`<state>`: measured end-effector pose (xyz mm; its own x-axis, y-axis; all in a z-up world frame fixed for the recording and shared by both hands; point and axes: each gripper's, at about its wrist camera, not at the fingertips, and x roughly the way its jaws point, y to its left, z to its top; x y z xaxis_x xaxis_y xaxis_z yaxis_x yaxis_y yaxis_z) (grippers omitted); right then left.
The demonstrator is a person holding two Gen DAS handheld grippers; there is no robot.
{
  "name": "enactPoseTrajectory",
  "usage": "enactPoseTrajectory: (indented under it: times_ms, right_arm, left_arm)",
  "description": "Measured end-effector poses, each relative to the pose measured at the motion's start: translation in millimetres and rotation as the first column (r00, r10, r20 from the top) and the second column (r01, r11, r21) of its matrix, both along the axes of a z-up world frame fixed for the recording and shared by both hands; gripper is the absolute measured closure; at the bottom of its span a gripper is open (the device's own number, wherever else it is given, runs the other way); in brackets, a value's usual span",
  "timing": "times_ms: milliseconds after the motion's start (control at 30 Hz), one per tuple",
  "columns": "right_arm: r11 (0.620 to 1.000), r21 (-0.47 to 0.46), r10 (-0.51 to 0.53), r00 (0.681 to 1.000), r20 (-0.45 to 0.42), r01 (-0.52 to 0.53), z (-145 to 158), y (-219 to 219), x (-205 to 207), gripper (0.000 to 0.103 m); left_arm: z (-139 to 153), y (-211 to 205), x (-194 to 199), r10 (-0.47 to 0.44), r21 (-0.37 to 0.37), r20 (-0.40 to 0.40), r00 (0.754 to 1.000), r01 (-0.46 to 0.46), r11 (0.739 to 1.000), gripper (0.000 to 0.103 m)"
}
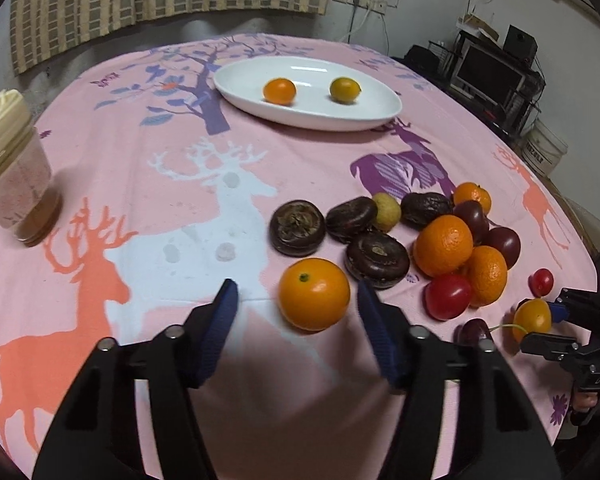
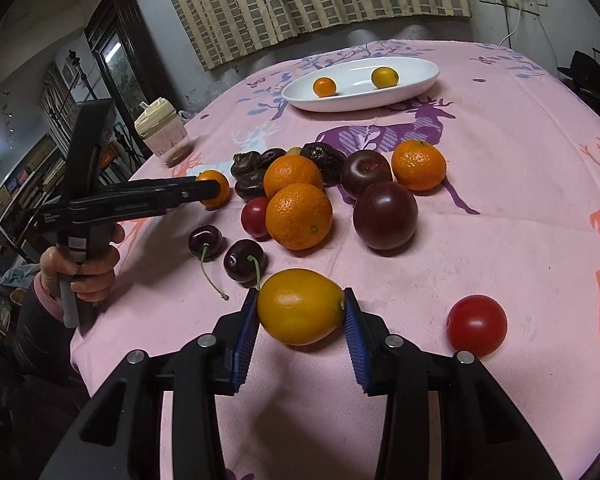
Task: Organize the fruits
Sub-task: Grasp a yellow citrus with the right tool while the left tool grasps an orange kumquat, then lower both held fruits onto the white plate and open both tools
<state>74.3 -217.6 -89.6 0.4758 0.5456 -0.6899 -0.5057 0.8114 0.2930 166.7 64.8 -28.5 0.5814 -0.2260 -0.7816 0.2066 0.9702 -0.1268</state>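
My left gripper [image 1: 296,294] is open around a small orange kumquat [image 1: 314,294] that lies on the pink cloth; its pads do not touch it. My right gripper [image 2: 300,306] is shut on a yellow-orange kumquat [image 2: 300,306]; this also shows in the left wrist view [image 1: 532,319]. A white oval plate [image 1: 384,114] at the far side holds two kumquats [image 1: 279,91] [image 1: 345,89]. A pile of oranges [image 2: 299,216], dark plums [image 2: 385,215], dark wrinkled fruits [image 1: 297,227] and cherries [image 2: 244,260] lies between.
A red cherry tomato [image 2: 476,328] lies to the right of my right gripper. A lidded jar [image 1: 12,176] stands at the table's left edge. The round table's edge runs close below both grippers.
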Motion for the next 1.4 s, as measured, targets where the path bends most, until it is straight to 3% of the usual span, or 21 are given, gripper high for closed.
enactPoseTrajectory:
  times_ms: [200,367,467,533,600,700,800,900,1133,1200,1300,1367,1400]
  right_arm:
    - [1.000,0.025,0.005,1.000,-0.004,-0.005,1,-4,1,0.062]
    - [0.999,0.018,0.045,0.999,0.027,-0.045,16,-2,8,0.062]
    - [0.998,0.029,0.057,0.995,0.077,-0.059,39,-2,27,0.062]
    - [0.998,0.028,0.046,0.990,0.134,-0.051,60,1,50,0.062]
    - [1.000,0.022,0.014,0.984,0.179,-0.019,78,8,83,0.062]
    - [1.000,0.018,-0.017,0.984,0.175,0.014,89,25,142,0.062]
    - [0.999,-0.031,-0.036,0.992,0.121,0.040,83,47,203,0.062]
    - [0.990,-0.120,-0.054,0.991,0.120,0.068,71,65,241,0.062]
    - [0.977,-0.208,-0.051,0.999,0.016,0.053,41,92,284,0.061]
    - [0.975,-0.212,-0.060,0.998,0.013,0.061,37,93,285,0.061]
    - [0.984,-0.158,-0.078,0.997,0.018,0.079,45,82,276,0.052]
    - [0.988,-0.127,-0.081,0.995,0.052,0.087,57,70,261,0.048]
    - [0.989,-0.115,-0.085,0.993,0.084,0.094,65,61,249,0.046]
  left_arm:
    - [-7,-6,6,-0.029,-0.026,-0.034,0.999,0.028,0.999,0.065]
    - [-2,-11,7,-0.032,0.011,-0.021,0.999,0.032,0.999,0.066]
    - [20,-9,25,-0.044,-0.055,0.007,0.999,0.045,0.997,0.066]
    - [42,-10,47,-0.050,-0.101,0.043,0.998,0.054,0.993,0.066]
    - [59,-14,75,-0.034,-0.101,0.080,0.996,0.042,0.994,0.066]
    - [68,-21,122,-0.001,-0.098,0.082,0.997,0.009,0.995,0.066]
    - [61,-31,165,0.025,-0.047,0.059,0.998,-0.023,0.999,0.065]
    - [45,-40,192,0.037,0.000,0.022,0.999,-0.037,0.999,0.066]
    - [16,-43,209,0.030,0.018,-0.068,0.997,-0.029,0.999,0.065]
    - [15,-42,209,0.056,0.053,-0.053,0.997,-0.053,0.997,0.061]
    - [26,-37,203,0.082,0.056,-0.025,0.996,-0.080,0.995,0.042]
    - [41,-29,192,0.096,0.027,0.007,0.995,-0.096,0.995,0.023]
    - [51,-26,182,0.104,0.018,0.038,0.994,-0.105,0.994,0.021]
